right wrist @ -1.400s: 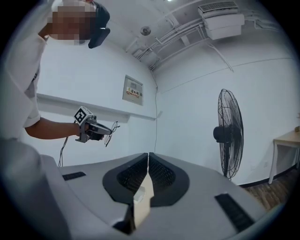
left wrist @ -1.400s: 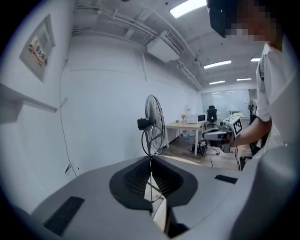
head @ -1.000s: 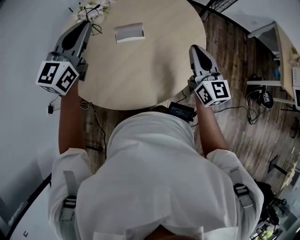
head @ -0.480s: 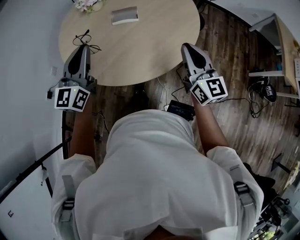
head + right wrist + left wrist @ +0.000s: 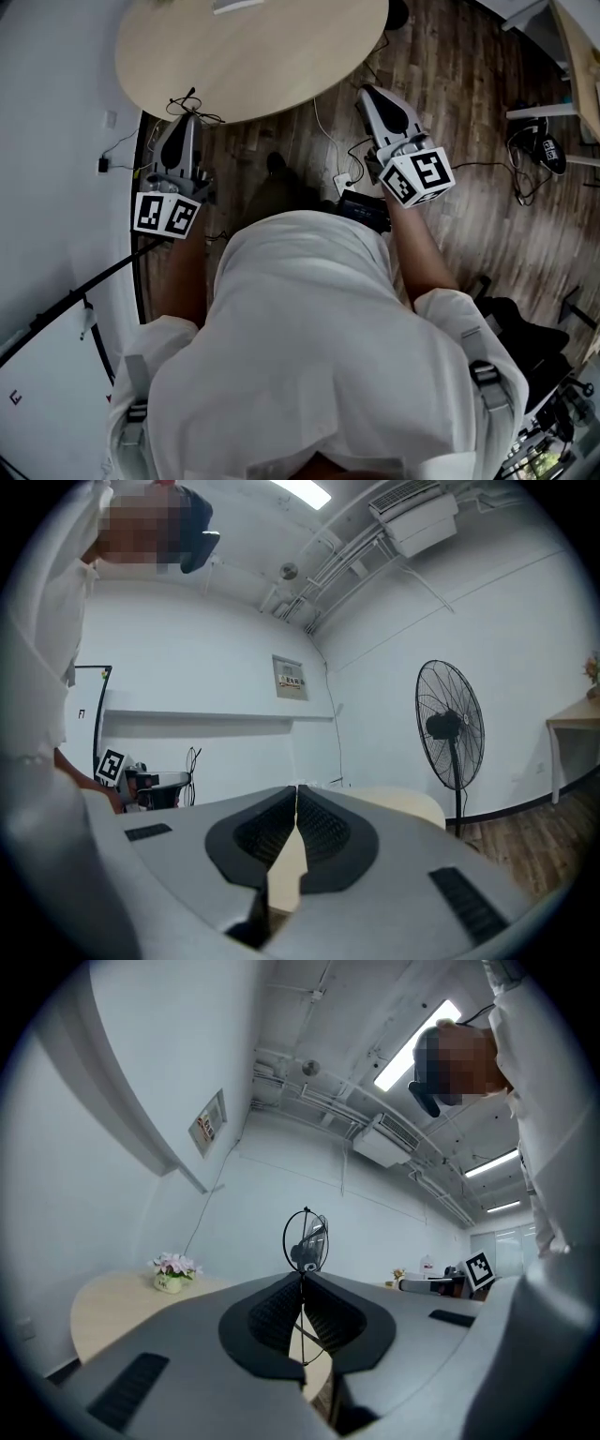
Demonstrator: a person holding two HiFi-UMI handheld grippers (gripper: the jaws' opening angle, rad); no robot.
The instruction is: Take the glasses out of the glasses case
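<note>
Thin black wire glasses (image 5: 192, 105) hang from the tip of my left gripper (image 5: 191, 118), which is shut on them just off the near edge of the round beige table (image 5: 281, 56). In the left gripper view one lens loop (image 5: 306, 1238) stands up above the closed left gripper (image 5: 303, 1277), with wire running down between the pads. The grey glasses case (image 5: 236, 5) lies on the table at the picture's top edge. My right gripper (image 5: 366, 92) is shut with nothing in it, over the wooden floor right of the table; its tips meet in the right gripper view (image 5: 296, 789).
A small pot of pink flowers (image 5: 174, 1270) stands on the table's far side. A standing fan (image 5: 450, 728) is by the wall. Cables and a black box (image 5: 364, 211) lie on the floor (image 5: 450, 84) below my right gripper. A white wall (image 5: 56, 141) is close on the left.
Both grippers have drawn back from over the table to its near edge and beyond. The left one carried the glasses with it; the case and flowers have slid toward the top of the head view.
</note>
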